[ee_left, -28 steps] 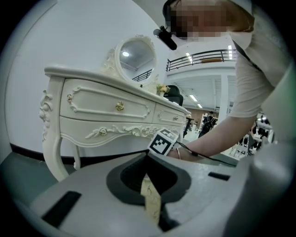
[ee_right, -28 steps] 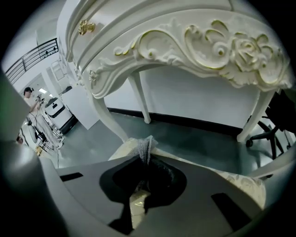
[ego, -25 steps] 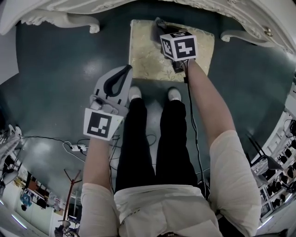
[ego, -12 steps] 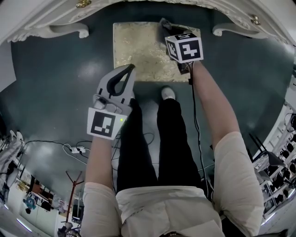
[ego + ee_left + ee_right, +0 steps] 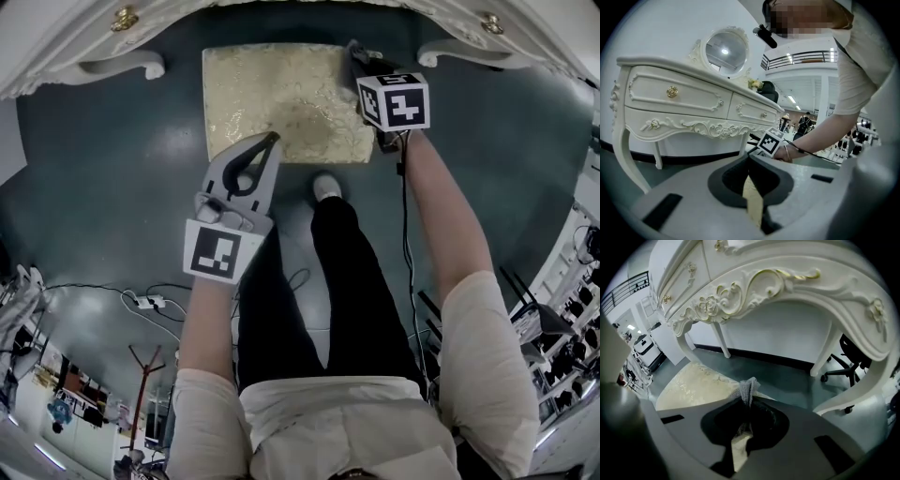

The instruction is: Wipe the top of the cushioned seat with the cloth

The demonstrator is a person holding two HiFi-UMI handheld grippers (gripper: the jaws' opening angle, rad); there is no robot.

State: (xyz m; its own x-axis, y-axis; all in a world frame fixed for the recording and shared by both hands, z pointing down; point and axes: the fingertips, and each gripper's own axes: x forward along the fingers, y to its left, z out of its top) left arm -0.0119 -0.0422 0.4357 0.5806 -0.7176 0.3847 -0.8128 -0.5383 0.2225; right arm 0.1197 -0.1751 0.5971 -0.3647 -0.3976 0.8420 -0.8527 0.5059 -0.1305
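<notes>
Left gripper [image 5: 271, 141] poised over the near edge of the cushioned seat [image 5: 272, 89], jaws pressed together on nothing, right gripper [image 5: 359, 58] at the seat's right edge, jaws pinching the grey cloth [image 5: 747, 389], white dressing table [image 5: 75, 47] just beyond

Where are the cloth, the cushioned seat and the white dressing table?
cloth [image 5: 748, 389], right gripper view, grey tuft above the jaws
cushioned seat [image 5: 272, 94], head view, bare middle of its top
white dressing table [image 5: 693, 98], left gripper view, left drawer front
</notes>
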